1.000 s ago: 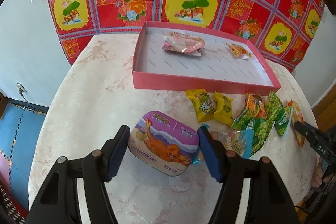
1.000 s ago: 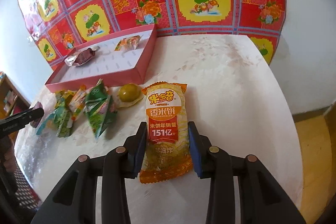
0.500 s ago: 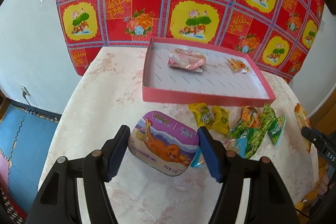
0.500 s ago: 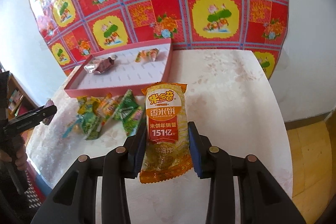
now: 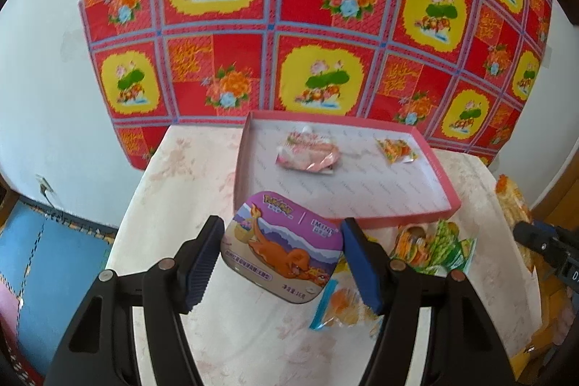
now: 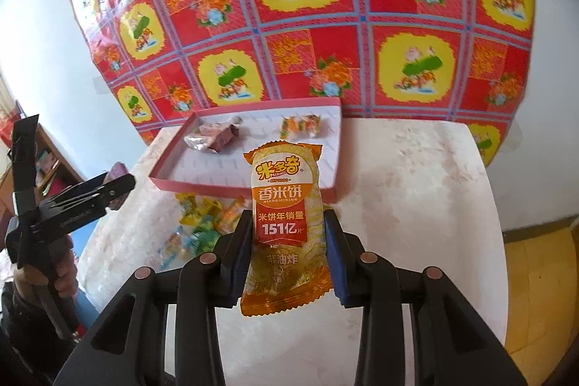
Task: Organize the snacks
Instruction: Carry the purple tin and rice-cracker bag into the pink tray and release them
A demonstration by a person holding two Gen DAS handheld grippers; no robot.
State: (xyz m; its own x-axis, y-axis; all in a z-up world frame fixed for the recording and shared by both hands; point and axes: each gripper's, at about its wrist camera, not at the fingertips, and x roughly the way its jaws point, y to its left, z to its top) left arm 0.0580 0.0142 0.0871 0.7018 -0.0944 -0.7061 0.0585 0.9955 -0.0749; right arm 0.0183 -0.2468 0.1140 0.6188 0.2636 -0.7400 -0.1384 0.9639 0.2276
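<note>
The yellow packet reads "米多奇", "香米饼", "米饼年销量 151亿片" and "非油炸". The purple tin shows a Pokémon logo and "MINT"; its smaller print is too blurred to read.

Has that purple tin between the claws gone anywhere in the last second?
Yes. The purple tin, clamped in the left gripper, has risen off the table and now overlaps the pink tray's near edge.

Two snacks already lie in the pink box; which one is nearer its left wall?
The pink-and-white wrapped snack; the small orange packet lies further right in the pink box.
</note>
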